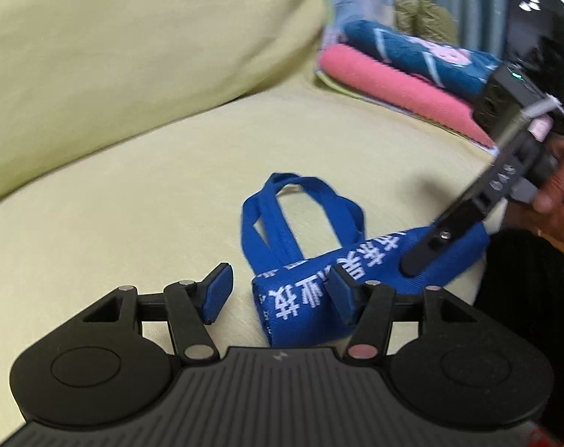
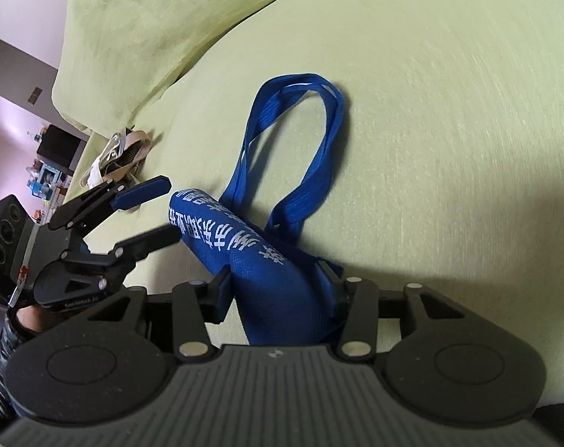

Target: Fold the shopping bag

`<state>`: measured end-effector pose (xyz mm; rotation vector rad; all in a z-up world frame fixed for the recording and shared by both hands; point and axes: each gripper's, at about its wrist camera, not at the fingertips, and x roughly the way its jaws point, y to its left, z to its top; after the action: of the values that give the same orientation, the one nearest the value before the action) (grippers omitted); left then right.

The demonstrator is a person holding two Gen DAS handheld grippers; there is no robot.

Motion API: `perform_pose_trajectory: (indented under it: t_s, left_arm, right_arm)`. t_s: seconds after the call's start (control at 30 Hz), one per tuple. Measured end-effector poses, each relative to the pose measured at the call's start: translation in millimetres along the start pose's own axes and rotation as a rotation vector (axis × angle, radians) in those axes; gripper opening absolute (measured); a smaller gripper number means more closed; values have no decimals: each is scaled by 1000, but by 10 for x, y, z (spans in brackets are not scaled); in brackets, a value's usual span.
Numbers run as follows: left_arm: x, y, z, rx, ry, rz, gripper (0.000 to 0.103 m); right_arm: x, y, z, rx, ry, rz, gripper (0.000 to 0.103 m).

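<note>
Mostly done: bag (image 2: 244,246) rolled on sofa (image 2: 449,149), right gripper (image 2: 282,294) clamping it, left gripper (image 1: 278,294) open, handles (image 2: 300,141) loose.

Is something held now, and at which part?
The right gripper clamps the rolled blue bag at its near end. The left gripper is open, holding nothing.

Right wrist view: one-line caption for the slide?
Right gripper clamps one end of the rolled blue bag on a green cushion; left gripper open at the other end.

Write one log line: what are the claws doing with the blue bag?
right claw: shut on rolled blue fabric shopping bag | left claw: open at bag's end | handles: loose
</note>
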<state>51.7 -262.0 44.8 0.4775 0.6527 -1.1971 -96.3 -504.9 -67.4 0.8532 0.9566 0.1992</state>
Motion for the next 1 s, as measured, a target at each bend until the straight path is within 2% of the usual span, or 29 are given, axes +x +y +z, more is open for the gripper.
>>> perform_pose_trajectory:
  t_s: [0.1,0.33,0.43,0.53,0.63,0.77,0.83,0.87,0.9,1.0]
  left_arm:
    - [146,-13,3,-44,31,-4,59]
    - [279,-57,14,-29,82,-14,59]
    - [311,-36,29,-30,91,-17,59]
    - [320,-13,21,-34,98,-24,59]
    - [305,8,6,-32,104,-31,59]
    - [312,32,3,-35,108,-44,59]
    - [320,37,1,-39,108,-48,59]
    - [321,33,3,-36,109,-48,59]
    - [321,26,7,-32,110,-47,59]
    - [326,2,27,-16,114,-45,59]
  right_arm:
    - [1,-84,0,36,-17,29,41]
    - [17,-175,-13,58,-58,66,38]
    - [-24,-118,-29,23,-90,39,39]
    - [-135,12,-73,-59,-145,-44,46]
    - [-285,263,-191,-221,-213,-163,46]
    - [-396,748,-512,-559,-303,-320,46]
    - [-296,963,-702,-745,-304,-374,48]
    - [-226,1057,-794,-838,-299,-406,54]
    - [-113,1120,-877,-935,-280,-452,55]
    - [235,1206,-1079,-1195,-225,-590,55]
